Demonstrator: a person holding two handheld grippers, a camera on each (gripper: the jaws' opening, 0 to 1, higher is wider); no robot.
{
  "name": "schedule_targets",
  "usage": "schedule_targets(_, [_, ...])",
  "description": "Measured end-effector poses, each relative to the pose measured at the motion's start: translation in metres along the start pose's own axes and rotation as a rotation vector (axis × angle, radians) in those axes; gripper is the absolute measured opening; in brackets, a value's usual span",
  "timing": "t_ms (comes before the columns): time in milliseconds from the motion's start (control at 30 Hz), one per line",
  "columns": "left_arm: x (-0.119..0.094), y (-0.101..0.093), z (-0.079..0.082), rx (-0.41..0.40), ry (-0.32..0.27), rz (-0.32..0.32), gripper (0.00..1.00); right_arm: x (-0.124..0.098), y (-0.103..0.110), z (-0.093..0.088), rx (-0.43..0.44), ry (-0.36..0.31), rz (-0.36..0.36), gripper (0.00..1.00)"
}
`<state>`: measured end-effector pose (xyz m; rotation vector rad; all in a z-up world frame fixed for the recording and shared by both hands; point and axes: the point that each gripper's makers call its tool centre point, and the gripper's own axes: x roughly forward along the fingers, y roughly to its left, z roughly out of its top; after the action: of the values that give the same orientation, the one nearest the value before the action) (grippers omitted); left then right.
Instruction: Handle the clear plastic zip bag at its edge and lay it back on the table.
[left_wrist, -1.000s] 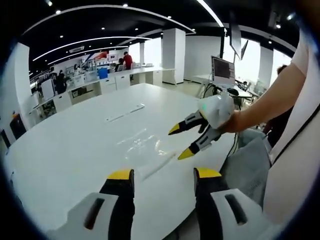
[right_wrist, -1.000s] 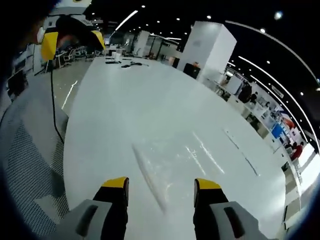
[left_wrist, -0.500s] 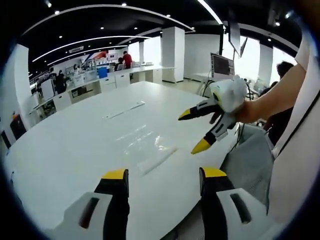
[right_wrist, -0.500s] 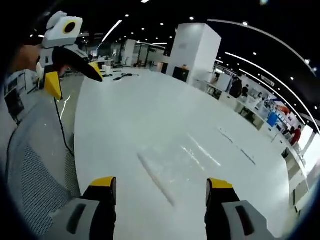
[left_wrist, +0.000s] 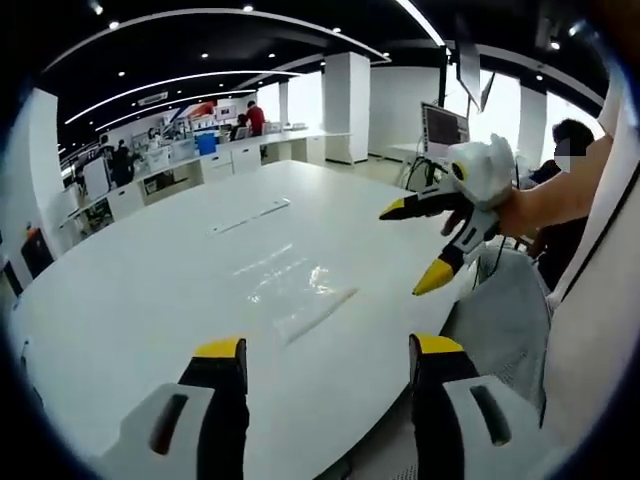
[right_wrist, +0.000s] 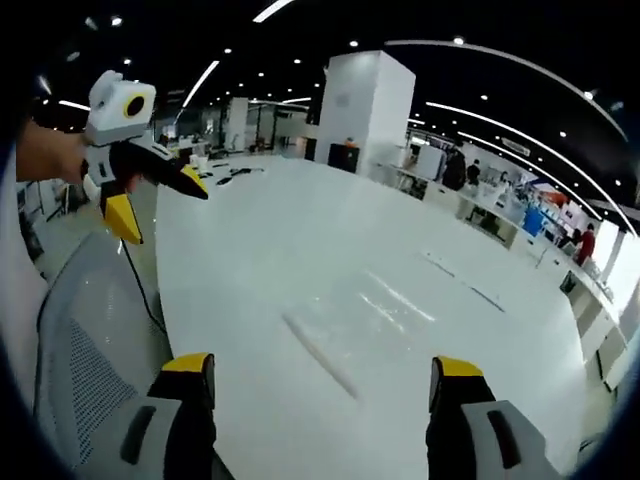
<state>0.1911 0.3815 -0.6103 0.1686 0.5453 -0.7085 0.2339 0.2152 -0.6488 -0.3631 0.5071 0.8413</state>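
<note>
Bag (left_wrist: 300, 300) lies flat on desk (left_wrist: 150, 290), seemingly released. Both tongs, left (left_wrist: 325, 350) and right (right_wrist: 320, 372), have been drawn back, jaws apart, right tongs at 2 o'clock.

Hard to make out
The clear zip bag (left_wrist: 300, 298) blends into the glossy white surface (left_wrist: 150, 290); its far edges and any contents cannot be told.

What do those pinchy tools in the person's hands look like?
Each gripper has two black jaws with bright yellow tips on light grey bodies with dark slots. The left gripper and the right gripper both narrow to pointed, beak-like jaws under a white casing. A thin black cable hangs below the left one.
</note>
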Motion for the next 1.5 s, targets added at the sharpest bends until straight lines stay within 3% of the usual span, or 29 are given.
schedule_targets(433, [-0.001, 0.003, -0.013, -0.036, -0.001, 0.011, 0.76, -0.024, 0.005, 0.000, 0.112, -0.038, -0.016, 1.00])
schedule_targets(800, [-0.005, 0.003, -0.021, -0.079, -0.015, 0.030, 0.82, -0.041, 0.008, -0.006, 0.210, -0.070, -0.044, 1.00])
schedule_targets(1200, [-0.001, 0.011, -0.064, -0.171, 0.008, 0.052, 0.84, -0.049, 0.012, -0.026, 0.285, -0.079, -0.077, 1.00])
schedule_targets(1500, [-0.003, -0.005, -0.058, -0.207, -0.060, 0.053, 0.88, -0.050, 0.021, -0.031, 0.322, -0.120, -0.070, 1.00])
